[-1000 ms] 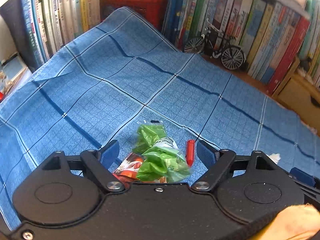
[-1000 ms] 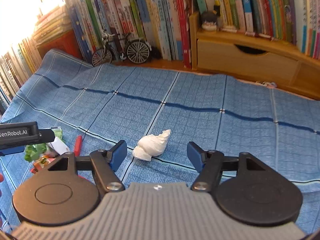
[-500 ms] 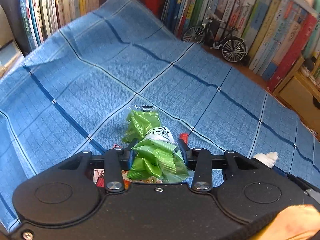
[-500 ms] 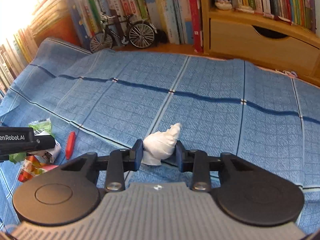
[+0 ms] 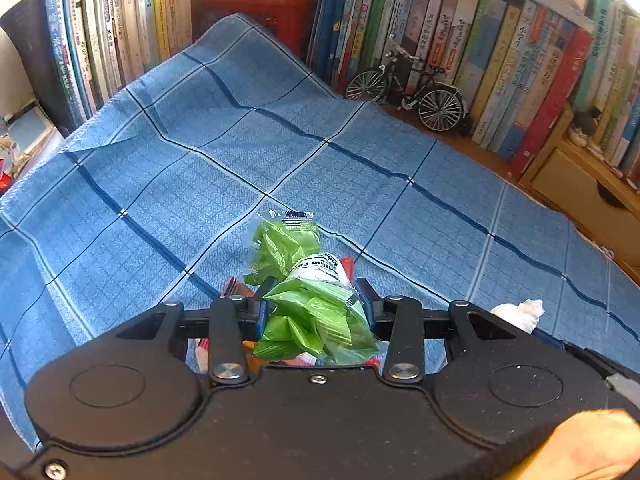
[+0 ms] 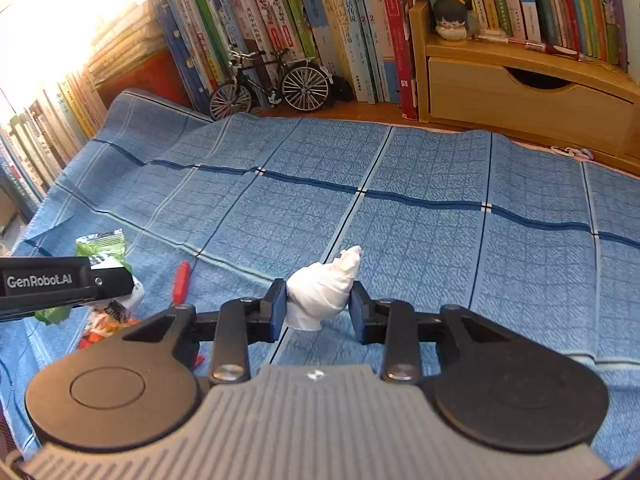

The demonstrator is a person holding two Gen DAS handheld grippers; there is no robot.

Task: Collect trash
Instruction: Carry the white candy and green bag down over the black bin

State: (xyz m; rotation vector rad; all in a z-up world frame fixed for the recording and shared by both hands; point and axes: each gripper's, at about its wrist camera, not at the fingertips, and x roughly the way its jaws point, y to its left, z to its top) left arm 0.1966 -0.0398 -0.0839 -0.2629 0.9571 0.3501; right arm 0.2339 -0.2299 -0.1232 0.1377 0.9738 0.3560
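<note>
My left gripper (image 5: 314, 304) is shut on a crumpled green plastic wrapper (image 5: 308, 312), lifted a little off the blue checked cloth (image 5: 240, 152). An orange-red wrapper (image 6: 106, 318) and a small red stick (image 6: 180, 282) lie on the cloth under and beside it. In the right wrist view my right gripper (image 6: 318, 308) is shut on a wad of white tissue (image 6: 320, 292), its blue pads pressing both sides. The tissue (image 5: 520, 312) also shows at the right of the left wrist view. The left gripper's body (image 6: 60, 282) enters the right wrist view from the left.
Rows of upright books (image 5: 500, 60) line the back and left edges of the cloth. A model bicycle (image 6: 272, 84) stands before them. A wooden drawer unit (image 6: 528, 92) with a small figurine (image 6: 450, 20) sits at the back right.
Both grippers went from wide open to shut, the left on the green wrapper, the right on the tissue. The left one has since lifted the wrapper slightly.
</note>
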